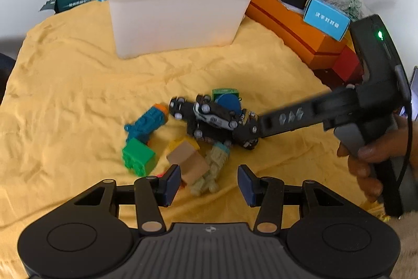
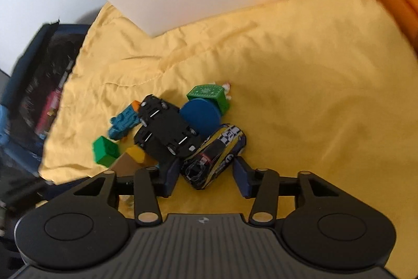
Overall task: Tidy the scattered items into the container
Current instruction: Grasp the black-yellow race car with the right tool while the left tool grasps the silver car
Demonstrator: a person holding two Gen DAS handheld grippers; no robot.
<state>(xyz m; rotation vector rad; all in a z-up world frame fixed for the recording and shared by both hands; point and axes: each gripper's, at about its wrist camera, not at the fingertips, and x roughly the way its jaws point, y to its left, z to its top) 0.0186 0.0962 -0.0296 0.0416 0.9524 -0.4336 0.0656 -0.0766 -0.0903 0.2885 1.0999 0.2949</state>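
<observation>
Barely begun: toys piled on the yellow cloth (image 1: 65, 96), white bin (image 1: 172, 17) well ahead of both jaws. Right gripper (image 2: 206, 174) jaws apart, straddling yellow-black car (image 2: 214, 156), no grasp yet. Left gripper (image 1: 209, 183) jaws released over the pale figure (image 1: 214, 166).

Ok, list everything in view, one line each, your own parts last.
storage bin: one, white, far end of cloth.
cloth: one, yellow, under everything.
toy cars: two, black, one upturned, one yellow-striped.
toy pistol: one, teal, orange tip.
brick: one, green.
wooden block: one, tan.
disc: one, blue.
small box: one, green.
boxes: orange, right edge.
left gripper: open, over the block.
right gripper: jaws astride striped car, not gripping.
</observation>
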